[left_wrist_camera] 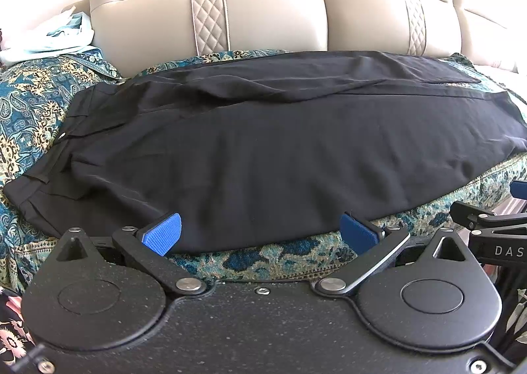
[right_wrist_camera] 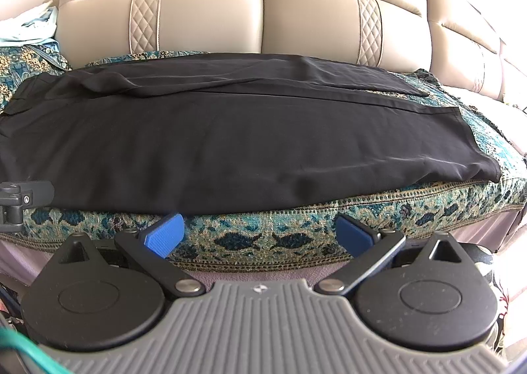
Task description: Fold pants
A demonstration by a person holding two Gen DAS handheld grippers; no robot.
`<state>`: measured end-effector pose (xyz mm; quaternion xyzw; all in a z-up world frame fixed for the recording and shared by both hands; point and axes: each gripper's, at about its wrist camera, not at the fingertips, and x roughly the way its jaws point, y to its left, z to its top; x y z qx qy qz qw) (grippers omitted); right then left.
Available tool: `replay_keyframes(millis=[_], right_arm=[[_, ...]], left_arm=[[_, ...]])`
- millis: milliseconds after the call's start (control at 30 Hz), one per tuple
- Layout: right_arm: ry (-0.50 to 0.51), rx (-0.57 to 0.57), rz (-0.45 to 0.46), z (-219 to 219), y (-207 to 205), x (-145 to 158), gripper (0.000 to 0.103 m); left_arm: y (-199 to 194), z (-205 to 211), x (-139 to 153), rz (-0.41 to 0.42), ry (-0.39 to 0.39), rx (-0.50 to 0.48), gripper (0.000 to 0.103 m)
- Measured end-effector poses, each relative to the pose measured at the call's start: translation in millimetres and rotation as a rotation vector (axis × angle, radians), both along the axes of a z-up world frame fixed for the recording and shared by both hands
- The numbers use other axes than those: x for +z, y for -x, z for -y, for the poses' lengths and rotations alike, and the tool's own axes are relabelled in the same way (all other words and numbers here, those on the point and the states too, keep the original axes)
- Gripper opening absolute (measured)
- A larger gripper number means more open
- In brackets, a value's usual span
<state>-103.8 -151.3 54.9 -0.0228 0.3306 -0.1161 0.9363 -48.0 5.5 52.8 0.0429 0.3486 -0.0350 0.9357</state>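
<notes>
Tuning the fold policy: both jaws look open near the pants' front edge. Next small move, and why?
Probably ease both grippers forward and close on the near edge of the black pants. The left gripper and right gripper are open and hold nothing; the pants lie flat along the patterned cover, one leg on the other.
</notes>
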Motion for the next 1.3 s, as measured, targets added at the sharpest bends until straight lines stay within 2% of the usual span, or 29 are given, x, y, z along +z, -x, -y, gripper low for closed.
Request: replay_keyframes(millis=[333, 600, 700, 967, 1067, 1233, 1300], right_arm=[[-0.002, -0.003, 0.008, 2.3, -3.4, 2.0, 0.103], [-0.036, -0.019, 0.030, 15.0, -32.8, 14.2, 0.103], [-0.083, -0.023, 0.031, 24.4, -49.3, 18.4, 0.103], [-0.243, 0.040, 0.018, 50.6, -96.7, 33.9, 0.103], [-0.252, 0.046, 0.011, 54.6, -117.8, 40.6, 0.103], [-0.243, 0.055, 0.011, 53.7, -159.6, 51.2, 0.103], [-0.249, 0.052, 0.009, 53.5, -179.6, 54.0, 0.103]], left_arm=[[-8.2, -1.1, -0.7, -0.016, -0.008, -0.004, 0.103], [-42.7, -13.1, 15.0, -0.009, 0.014, 0.037, 0.103], [-62.6, -19.0, 25.1, -0.005, 0.019, 0.062, 0.103], [-128.0, -52.1, 46.8, -0.020, 0.037, 0.201, 0.103], [-156.1, -71.6, 53.8, -0.040, 0.058, 0.283, 0.103], [-206.5, -106.8, 63.6, -0.052, 0.043, 0.426, 0.103], [-227.9, -123.5, 65.5, -0.073, 0.069, 0.468, 0.103]])
